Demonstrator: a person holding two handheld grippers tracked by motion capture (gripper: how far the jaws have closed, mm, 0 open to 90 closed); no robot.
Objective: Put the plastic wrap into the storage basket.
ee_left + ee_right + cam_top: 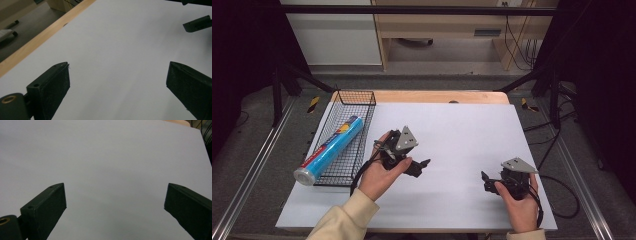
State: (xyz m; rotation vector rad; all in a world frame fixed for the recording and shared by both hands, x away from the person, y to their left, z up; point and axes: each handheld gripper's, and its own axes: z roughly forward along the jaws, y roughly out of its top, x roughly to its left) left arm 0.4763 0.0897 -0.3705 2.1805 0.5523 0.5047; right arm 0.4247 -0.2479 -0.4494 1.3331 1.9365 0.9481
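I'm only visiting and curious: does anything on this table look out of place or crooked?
One thing: the blue roll lies slantwise in the wire basket, and its capped end sticks out over the basket's near rim, past the white sheet's left edge. Both grippers, left and right, are open and hold nothing.

No lettering can be read anywhere. The blue roll [329, 149] lying in the wire basket [362, 98] carries a printed label with red and yellow patches, but its print is too small and blurred to make out. Nothing is written on the white sheet covering the counter [462, 135].
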